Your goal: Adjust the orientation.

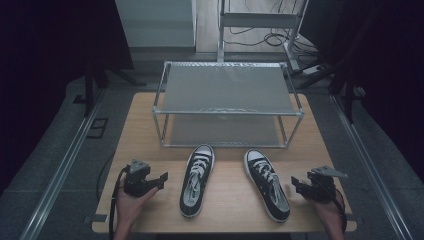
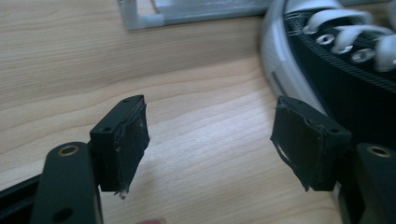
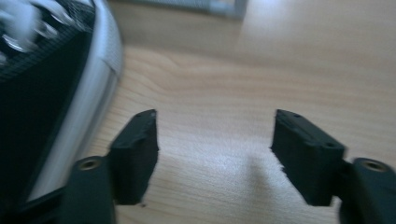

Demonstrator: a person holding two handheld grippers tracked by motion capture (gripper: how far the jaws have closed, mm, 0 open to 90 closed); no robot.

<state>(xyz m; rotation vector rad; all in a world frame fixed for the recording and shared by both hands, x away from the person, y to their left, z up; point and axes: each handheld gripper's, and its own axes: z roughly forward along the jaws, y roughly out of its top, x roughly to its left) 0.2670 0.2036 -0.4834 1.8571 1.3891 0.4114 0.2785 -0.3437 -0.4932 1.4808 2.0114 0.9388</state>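
Both tools open w/ nothing held: left tool point(image 1: 161, 180) beside left shoe point(image 1: 196, 179), right tool point(image 1: 296, 184) beside right shoe point(image 1: 267, 183), on counter point(image 1: 230, 205).

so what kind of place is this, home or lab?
Likely a lab data-collection rig, not a home: dark curtains on both sides, cables on the floor, and a staged wooden table with a metal shoe rack.

left tool point(image 1: 161, 180): black, grey plate | right tool point(image 1: 296, 184): black, grey plate

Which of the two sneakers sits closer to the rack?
The left sneaker; its toe nearly reaches the rack, while the right sneaker lies slightly farther back.
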